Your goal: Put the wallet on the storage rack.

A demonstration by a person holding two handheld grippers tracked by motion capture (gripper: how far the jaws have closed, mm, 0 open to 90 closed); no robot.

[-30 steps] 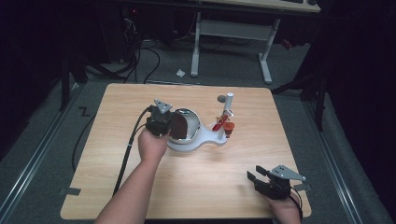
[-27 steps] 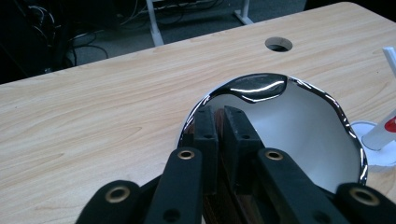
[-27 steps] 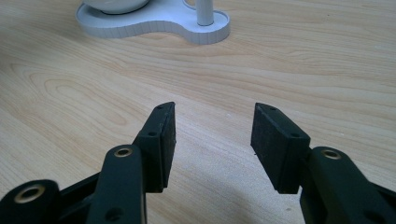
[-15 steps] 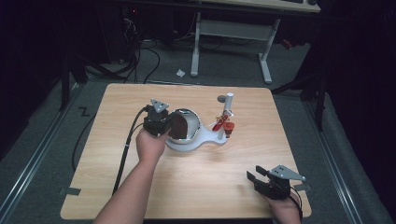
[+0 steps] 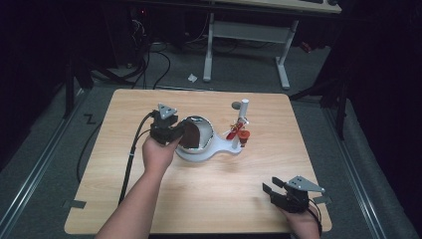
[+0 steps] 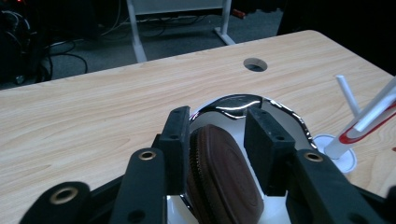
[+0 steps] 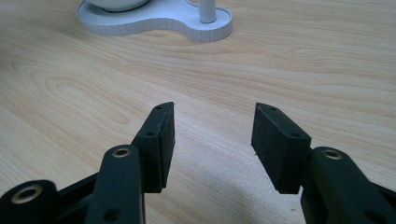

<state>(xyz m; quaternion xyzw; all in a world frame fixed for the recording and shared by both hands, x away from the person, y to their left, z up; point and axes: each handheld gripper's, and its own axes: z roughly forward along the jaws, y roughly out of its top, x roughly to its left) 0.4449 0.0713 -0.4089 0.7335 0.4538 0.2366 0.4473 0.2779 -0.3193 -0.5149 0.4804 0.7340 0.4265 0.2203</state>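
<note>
Dim room, wooden bench (image 5: 199, 199). Left hand-held gripper (image 6: 219, 140) just been opening – releasing brown round pouch (image 6: 224, 182) into shiny bowl (image 5: 201, 133), pouch between jaws, pads apparently off. Right hand-held gripper (image 7: 212, 140) idling wide, holding nothing. Next – backing left clear without dragging pouch.

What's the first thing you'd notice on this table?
The shiny silver bowl on its white stand in the middle of the wooden table stands out. A brown round cookie sits in it, between the left gripper jaws, which have just been opening. The right gripper waits open near the table's front right corner.
</note>
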